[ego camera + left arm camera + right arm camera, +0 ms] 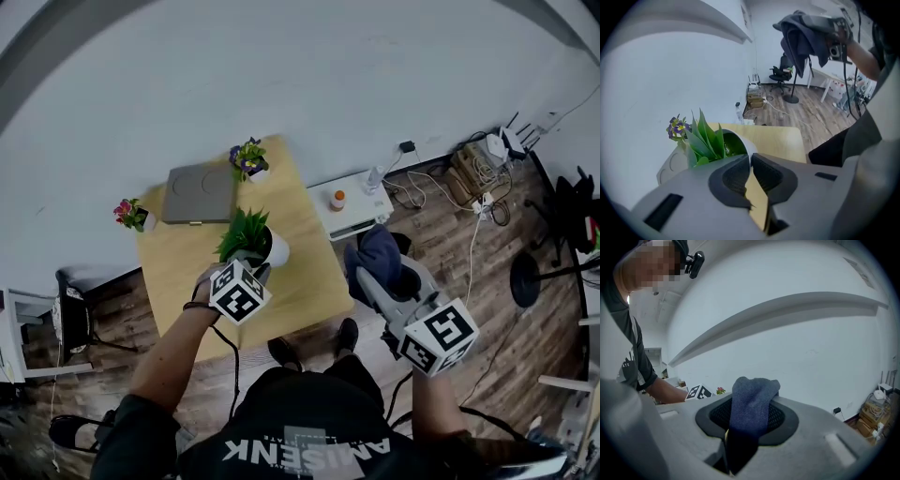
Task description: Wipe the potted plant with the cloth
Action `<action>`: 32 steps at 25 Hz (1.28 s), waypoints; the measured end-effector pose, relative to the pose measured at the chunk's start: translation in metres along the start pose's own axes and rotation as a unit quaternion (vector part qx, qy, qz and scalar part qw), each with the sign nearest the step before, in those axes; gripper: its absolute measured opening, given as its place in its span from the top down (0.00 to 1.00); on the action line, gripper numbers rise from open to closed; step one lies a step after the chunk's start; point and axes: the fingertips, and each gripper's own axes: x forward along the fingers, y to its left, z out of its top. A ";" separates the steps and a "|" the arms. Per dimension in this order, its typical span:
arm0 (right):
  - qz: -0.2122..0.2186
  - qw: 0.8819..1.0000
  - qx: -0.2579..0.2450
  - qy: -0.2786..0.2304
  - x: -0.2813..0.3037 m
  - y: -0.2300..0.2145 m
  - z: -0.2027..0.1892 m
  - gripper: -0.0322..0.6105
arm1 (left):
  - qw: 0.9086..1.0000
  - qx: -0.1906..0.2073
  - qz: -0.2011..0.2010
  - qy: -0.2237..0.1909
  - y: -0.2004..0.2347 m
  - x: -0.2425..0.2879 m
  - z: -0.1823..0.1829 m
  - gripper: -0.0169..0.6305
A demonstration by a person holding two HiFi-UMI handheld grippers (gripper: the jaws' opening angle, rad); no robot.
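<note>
Left gripper [751, 155]: jaws nearly shut, pinching the rim of the pot [741, 141] of the plant [705, 140], at the bench [783, 140].
Right gripper [751, 416]: jaws clamp the cloth [752, 394], well apart from the plant.
Progress: we judge wiping not yet begun.

Office-like room: desk chair [780, 74], floor cables [473, 178].

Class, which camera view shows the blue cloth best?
Left gripper view: the cloth hangs in full, draped shape clear. Right gripper view shows only one clamped fold, close up; head view, a small dark bundle.
</note>
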 end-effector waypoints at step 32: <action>0.155 0.980 -0.121 -0.040 0.075 0.154 0.075 0.75 | 0.934 -0.183 -0.089 -0.292 -0.025 -0.204 0.090 0.96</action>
